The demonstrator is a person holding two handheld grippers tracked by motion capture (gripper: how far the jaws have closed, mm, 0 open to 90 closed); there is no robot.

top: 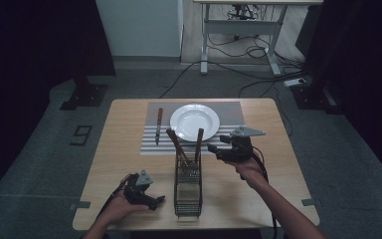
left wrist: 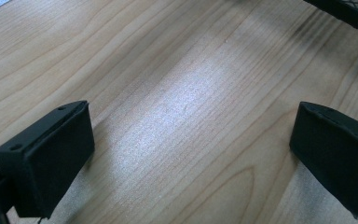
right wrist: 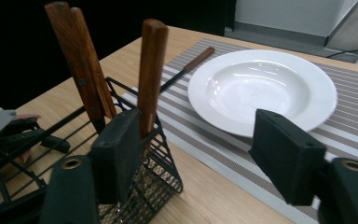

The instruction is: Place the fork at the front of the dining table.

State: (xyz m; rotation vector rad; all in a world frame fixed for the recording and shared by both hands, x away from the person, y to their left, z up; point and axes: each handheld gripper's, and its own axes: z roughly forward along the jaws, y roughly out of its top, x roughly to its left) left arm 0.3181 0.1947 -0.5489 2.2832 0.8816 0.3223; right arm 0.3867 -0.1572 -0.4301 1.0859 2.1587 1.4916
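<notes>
Both claws gape empty, right claw (right wrist: pixel 191 158) beside a wooden handle (right wrist: pixel 151 70).

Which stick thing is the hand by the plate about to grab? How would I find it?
Find the wire basket in the middle of the table. Two wooden handles stick up from it. It's the right handle, straighter and nearer the right gripper, not the leaning left handle.

Near the right gripper (right wrist: pixel 191 163), whose pads look matt black, brown wooden handles (right wrist: pixel 151 70) stand in a black wire-mesh basket (right wrist: pixel 161 175), beside a glossy white plate (right wrist: pixel 261 88) on a woven striped mat (right wrist: pixel 349 126) over smooth pale wood table (left wrist: pixel 177 116).
</notes>
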